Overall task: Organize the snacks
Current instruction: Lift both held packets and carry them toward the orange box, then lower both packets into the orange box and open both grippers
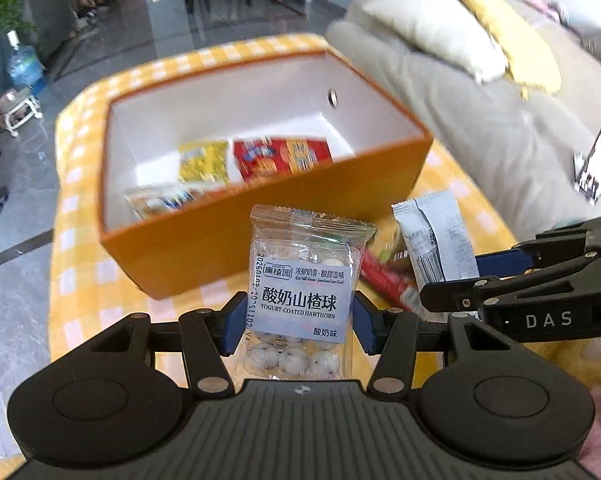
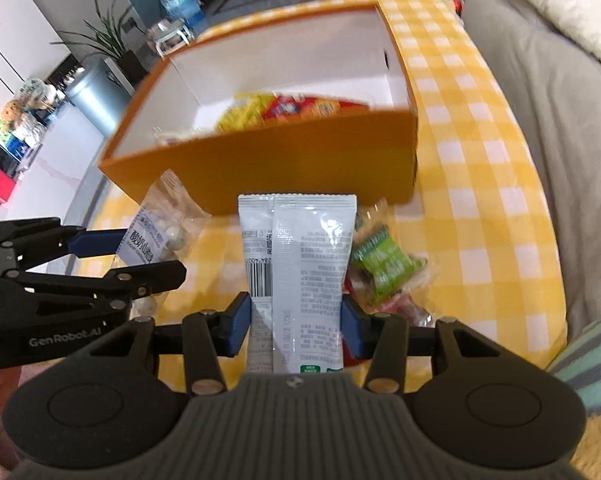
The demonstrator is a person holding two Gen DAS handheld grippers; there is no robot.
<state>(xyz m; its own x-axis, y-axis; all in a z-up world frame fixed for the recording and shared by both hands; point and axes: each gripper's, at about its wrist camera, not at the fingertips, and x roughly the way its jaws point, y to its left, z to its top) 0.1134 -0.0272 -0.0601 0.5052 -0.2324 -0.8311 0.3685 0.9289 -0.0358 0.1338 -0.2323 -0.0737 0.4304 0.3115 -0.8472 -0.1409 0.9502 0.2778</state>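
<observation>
Green snack (image 2: 384,262) shows only from the right; fingers clamp hawthorn packet (image 1: 300,292) and grey sachet (image 2: 300,272)

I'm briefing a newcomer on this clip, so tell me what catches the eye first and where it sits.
Each claw is shut on a snack: the left claw grips a clear yogurt-coated hawthorn packet, the right claw a grey-white sachet, both held in front of the orange box. The box stands open on the yellow checked tablecloth with red and yellow packets already inside. A few loose wrapped snacks lie beside the sachet.
</observation>
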